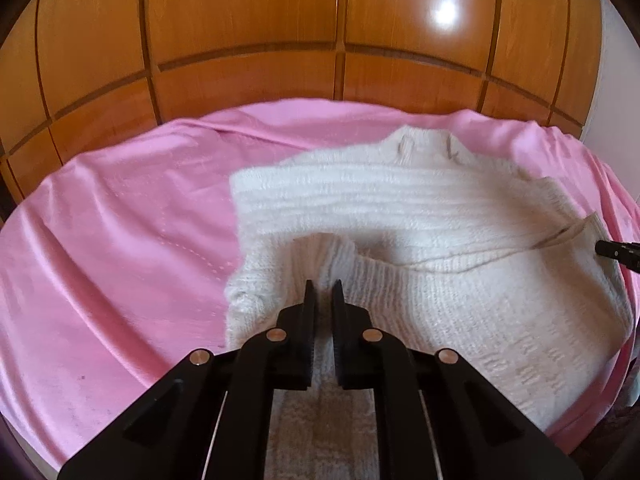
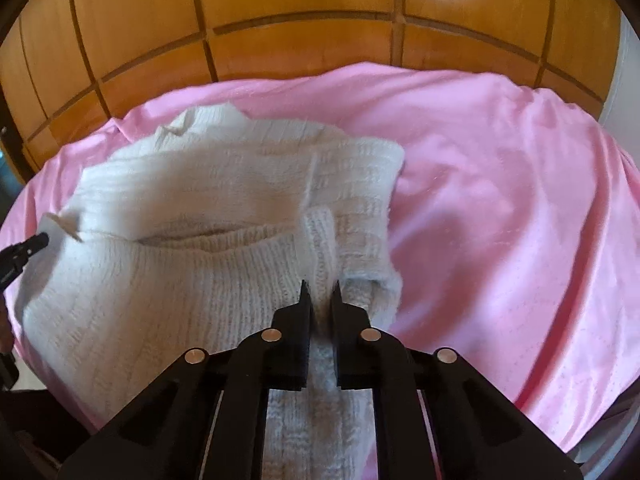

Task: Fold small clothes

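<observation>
Both grippers pointed steeply down over the bed, side by side at the near edge of the garment. The left gripper (image 1: 323,286) was clenched on a raised fold of the cream knit sweater (image 1: 420,216) at its near left corner, black fingers (image 1: 309,300) pinching wool. The right gripper (image 2: 321,286) was likewise clamped on a bunched ridge of the sweater (image 2: 200,208) at its near right corner; its tip also showed at the far right edge of the left view (image 1: 618,254). Sweater: thick, ribbed, fuzzy, with a cable or lattice panel near the hem, neck toward the far side, near hem lifted and doubled over the body, somewhat blurred. It lay on a pink sheet (image 1: 120,220), smooth, slightly glossy, creased in long folds, covering the whole surface. Behind stood a wooden panelled wardrobe (image 1: 248,20), orange-brown, varnished, divided by dark grooves, a light glare (image 1: 445,10) on it.
</observation>
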Demonstrator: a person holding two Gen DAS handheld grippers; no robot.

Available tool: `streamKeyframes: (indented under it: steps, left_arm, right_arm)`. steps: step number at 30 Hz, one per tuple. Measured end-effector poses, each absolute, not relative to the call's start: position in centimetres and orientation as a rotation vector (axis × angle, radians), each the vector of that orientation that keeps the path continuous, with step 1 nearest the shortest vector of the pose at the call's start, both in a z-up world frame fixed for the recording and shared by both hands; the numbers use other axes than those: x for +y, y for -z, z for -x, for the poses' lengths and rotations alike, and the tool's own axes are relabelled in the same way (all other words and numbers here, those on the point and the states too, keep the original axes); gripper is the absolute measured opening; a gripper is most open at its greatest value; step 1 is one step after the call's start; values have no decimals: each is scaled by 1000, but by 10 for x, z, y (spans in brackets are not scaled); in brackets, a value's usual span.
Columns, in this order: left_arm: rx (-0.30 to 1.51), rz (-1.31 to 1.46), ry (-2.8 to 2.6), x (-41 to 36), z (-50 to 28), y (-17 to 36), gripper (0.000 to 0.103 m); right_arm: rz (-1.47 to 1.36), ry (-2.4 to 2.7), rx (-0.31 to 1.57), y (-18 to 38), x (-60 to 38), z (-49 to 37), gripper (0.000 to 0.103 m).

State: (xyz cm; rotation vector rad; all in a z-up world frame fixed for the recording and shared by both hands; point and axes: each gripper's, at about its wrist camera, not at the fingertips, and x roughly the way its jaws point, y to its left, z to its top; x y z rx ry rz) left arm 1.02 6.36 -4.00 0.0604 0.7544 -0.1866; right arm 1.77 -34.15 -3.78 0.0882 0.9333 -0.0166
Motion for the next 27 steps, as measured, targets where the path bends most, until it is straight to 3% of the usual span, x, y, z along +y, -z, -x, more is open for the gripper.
streamKeyframes:
  steps: [8,14,20,27]
  left_arm:
    - [685,-19,228,89,-1,-8,5]
    - [681,32,235,95,-45,-28,5]
    - [738,113,194,90,-145,-18,5]
    - [873,58,90,65,-221,39,5]
  right_arm:
    - [-97,-35,803,-27,-339,-16,6]
    - [-164,-5,751,-41,-355,-70,5]
    - [-202,105,797,-11,-372,-168,5]
    - [-151,235,944,67,-374,-227,5]
